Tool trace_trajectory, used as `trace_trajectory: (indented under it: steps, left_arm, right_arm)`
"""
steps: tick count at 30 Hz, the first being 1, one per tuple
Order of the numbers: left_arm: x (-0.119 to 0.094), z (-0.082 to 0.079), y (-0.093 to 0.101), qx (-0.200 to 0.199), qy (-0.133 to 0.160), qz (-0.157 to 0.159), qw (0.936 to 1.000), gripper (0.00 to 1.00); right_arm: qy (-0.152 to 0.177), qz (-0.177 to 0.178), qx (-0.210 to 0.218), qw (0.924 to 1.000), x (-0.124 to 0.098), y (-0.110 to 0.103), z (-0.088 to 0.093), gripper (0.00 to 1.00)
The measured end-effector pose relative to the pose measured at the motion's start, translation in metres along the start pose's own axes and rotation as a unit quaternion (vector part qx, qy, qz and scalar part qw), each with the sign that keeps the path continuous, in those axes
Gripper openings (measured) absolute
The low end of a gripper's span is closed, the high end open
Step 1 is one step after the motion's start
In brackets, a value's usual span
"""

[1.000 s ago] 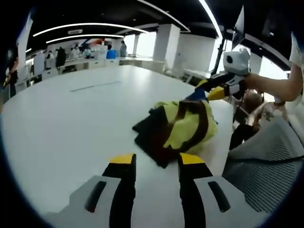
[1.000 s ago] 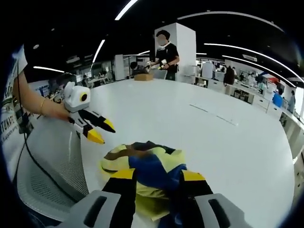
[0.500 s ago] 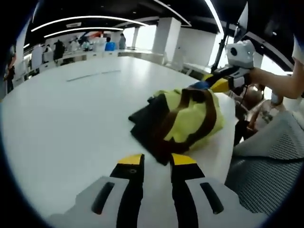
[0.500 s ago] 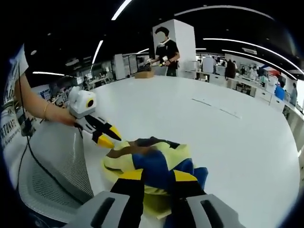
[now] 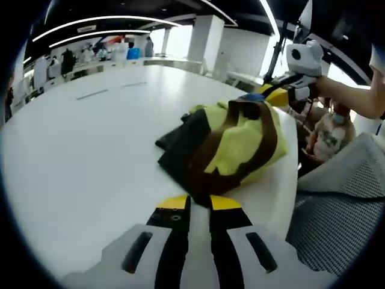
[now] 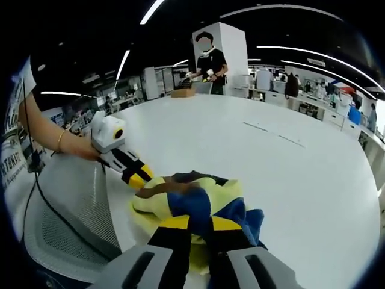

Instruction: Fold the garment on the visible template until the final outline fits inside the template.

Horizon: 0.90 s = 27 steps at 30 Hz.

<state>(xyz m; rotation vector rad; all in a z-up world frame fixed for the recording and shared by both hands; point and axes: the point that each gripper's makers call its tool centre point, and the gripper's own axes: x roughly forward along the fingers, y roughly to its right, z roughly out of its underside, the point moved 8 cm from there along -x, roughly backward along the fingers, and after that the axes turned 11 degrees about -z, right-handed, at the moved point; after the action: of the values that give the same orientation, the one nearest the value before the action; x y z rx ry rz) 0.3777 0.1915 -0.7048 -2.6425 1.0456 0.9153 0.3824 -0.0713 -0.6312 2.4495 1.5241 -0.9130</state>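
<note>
1. Just ahead of the left hand-held gripper (image 5: 191, 203), a crumpled garment (image 5: 231, 144) lies heaped on a broad white counter (image 5: 84, 150). It is yellow, with brown bands and a dark near side.
2. The left hand-held gripper's jaws are yellow-tipped and black. They stand almost together, with a thin slit between them, and their tips meet the near, dark edge of the garment. I cannot tell whether cloth is pinched between them.
3. On the far side of the heap from that gripper, the right hand-held gripper (image 5: 269, 96) reaches in at the garment's far edge, where a bit of blue cloth shows.
4. In the right gripper view, the right hand-held gripper (image 6: 200, 223) has its jaws drawn close together at the garment (image 6: 186, 198). Blue cloth bunches up right at their tips, and the jaws look clamped on it.
5. Beyond and to the left of the right hand-held gripper, the left hand-held gripper (image 6: 139, 178) touches the opposite edge of the heap. A person's hand (image 6: 84, 147) holds it.
6. The garment sits near the counter's edge (image 6: 114, 205) closest to the person. A grey mesh chair back (image 6: 66, 205) stands just beside that edge.
7. Far across the counter from the right hand-held gripper, another person (image 6: 207, 60) stands at the opposite side. A thin dark line (image 6: 274, 137) is marked on the counter top, well apart from the garment.
</note>
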Motion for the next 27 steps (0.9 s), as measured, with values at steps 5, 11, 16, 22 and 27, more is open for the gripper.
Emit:
trace_trajectory:
  steps: [5,11,16,22,27]
  left_arm:
    - [0.005,0.000,0.002,0.001,-0.002,0.002,1.0000,0.04]
    - [0.006,-0.003,0.002,0.000,-0.002,0.003,1.0000,0.00]
    - [0.001,-0.005,0.001,-0.006,0.004,-0.005,1.0000,0.00]
    - [-0.012,-0.012,0.001,-0.018,0.023,-0.011,0.9995,0.00]
    - [-0.021,-0.017,-0.001,-0.019,0.034,-0.017,0.9991,0.00]
  right_arm:
    - [-0.007,0.003,-0.002,1.0000,-0.001,0.000,0.002,0.01]
    - [-0.010,0.005,-0.005,0.9999,0.000,-0.001,0.002,0.00]
    - [-0.007,0.007,-0.005,0.9999,-0.004,-0.001,0.000,0.00]
    - [0.000,0.009,0.003,1.0000,-0.010,0.000,-0.001,0.00]
    - [0.001,0.010,0.003,0.9999,-0.012,-0.001,-0.002,0.00]
